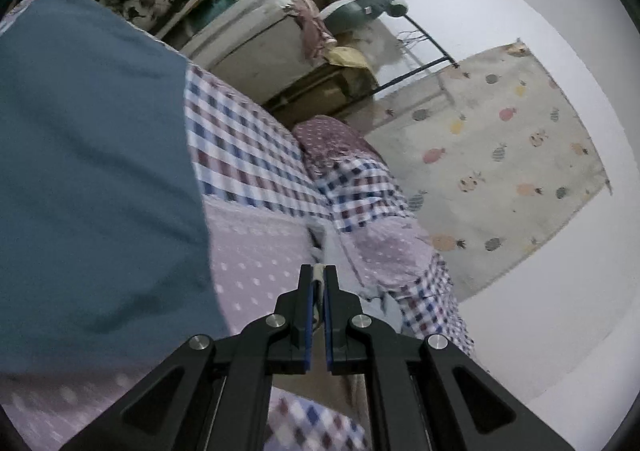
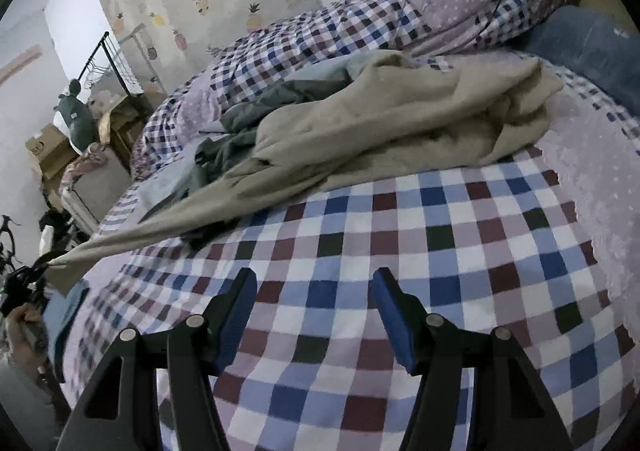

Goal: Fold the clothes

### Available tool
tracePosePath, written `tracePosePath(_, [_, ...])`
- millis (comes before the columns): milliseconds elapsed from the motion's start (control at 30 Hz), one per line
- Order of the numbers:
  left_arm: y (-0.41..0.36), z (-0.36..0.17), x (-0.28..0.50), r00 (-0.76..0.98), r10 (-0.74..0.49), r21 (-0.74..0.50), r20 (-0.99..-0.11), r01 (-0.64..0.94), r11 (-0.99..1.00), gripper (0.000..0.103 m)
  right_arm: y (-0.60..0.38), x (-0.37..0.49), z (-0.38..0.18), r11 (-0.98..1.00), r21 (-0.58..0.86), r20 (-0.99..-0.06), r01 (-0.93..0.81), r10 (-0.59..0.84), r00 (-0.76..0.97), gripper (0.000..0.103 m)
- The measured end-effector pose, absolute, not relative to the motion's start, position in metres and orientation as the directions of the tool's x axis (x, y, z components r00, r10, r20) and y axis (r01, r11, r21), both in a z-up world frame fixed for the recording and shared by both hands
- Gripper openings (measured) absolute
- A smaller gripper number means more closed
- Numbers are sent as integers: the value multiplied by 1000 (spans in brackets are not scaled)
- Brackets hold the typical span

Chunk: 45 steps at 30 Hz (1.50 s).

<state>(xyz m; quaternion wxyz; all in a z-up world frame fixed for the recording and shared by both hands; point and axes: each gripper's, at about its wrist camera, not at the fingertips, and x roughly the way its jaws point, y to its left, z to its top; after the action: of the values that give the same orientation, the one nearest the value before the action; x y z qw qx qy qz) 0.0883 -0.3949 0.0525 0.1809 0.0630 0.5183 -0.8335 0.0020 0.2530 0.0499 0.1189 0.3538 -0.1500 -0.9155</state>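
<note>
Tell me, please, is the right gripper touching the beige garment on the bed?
Apart. The right wrist view shows the right gripper open over bare checked bedding, with the beige garment lying farther off.

Checked bedspread (image 2: 360, 243) bare and flat near right gripper (image 2: 314, 285), jaws wide, free passage ahead. Beige garment (image 2: 400, 123) heaped across far middle, stretched taut toward far left. Blue pillow (image 2: 588, 47) blocks far right; rumpled duvet (image 2: 320, 31) behind
</note>
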Motion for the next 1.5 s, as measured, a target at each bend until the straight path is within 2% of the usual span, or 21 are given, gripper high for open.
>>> tracePosePath(267, [-415, 54, 101, -939, -197, -830, -283, 343, -441, 2, 211, -9, 54, -972, 151, -614, 182, -237, -753, 64])
tracePosePath(367, [-419, 48, 102, -938, -174, -827, -300, 347, -443, 2, 188, -21, 55, -974, 29, -612, 225, -195, -767, 63])
tracePosePath(567, [-422, 44, 98, -935, -156, -820, -317, 353, -450, 2, 159, -82, 49, -942, -261, -594, 211, -16, -805, 59])
tracePosePath(633, [-423, 42, 96, -934, -152, -821, -323, 356, -447, 2, 153, -104, 41, -917, -341, -598, 208, 41, -800, 54])
tracePosePath(700, [-425, 41, 94, -933, -148, -821, -328, 360, -444, 2, 150, -123, 33, -895, -396, -609, 203, 91, -788, 32])
tracePosePath(733, [-425, 40, 93, -933, -146, -821, -330, 360, -444, 2, 150, -130, 30, -886, -414, -618, 207, 106, -779, 26])
tracePosePath(767, [-426, 40, 91, -932, -144, -821, -331, 360, -443, 2, 150, -138, 27, -877, -432, -625, 211, 123, -771, 10])
tracePosePath(800, [-426, 39, 91, -932, -144, -820, -333, 362, -443, 2, 151, -142, 27, -868, -452, -623, 204, 143, -769, 0])
tracePosePath(867, [-427, 38, 90, -931, -141, -821, -336, 363, -440, 2, 159, -143, 43, -880, -439, -600, 183, 135, -789, 0])
tracePosePath(933, [-429, 38, 90, -929, -142, -820, -342, 369, -437, 2, 171, -138, 75, -904, -412, -538, 112, 143, -830, 0])
tracePosePath(1033, [-431, 35, 90, -928, -137, -826, -346, 371, -426, 2, 197, -123, 136, -951, -307, -465, 23, 129, -876, 0])
tracePosePath(1100, [-432, 34, 91, -928, -132, -831, -348, 371, -416, 2, 208, -119, 162, -965, -260, -465, 34, 94, -880, 0])
tracePosePath(1167, [-431, 34, 92, -926, -133, -826, -353, 375, -422, 2, 206, -120, 167, -965, -219, -519, 147, -12, -855, 4])
tracePosePath(1233, [-430, 35, 92, -925, -133, -821, -357, 379, -428, 2, 193, -120, 152, -938, -209, -582, 276, -108, -806, 18])
tracePosePath(1267, [-430, 35, 92, -924, -133, -818, -359, 381, -431, 2, 184, -120, 141, -922, -235, -610, 307, -106, -785, 36])
tracePosePath(1300, [-429, 35, 93, -923, -134, -815, -362, 383, -434, 2, 174, -121, 128, -906, -263, -636, 332, -95, -766, 41])
tracePosePath(1500, [-427, 40, 90, -911, -146, -790, -385, 407, -458, 3, 133, -137, 62, -827, -401, -708, 393, 7, -706, 41])
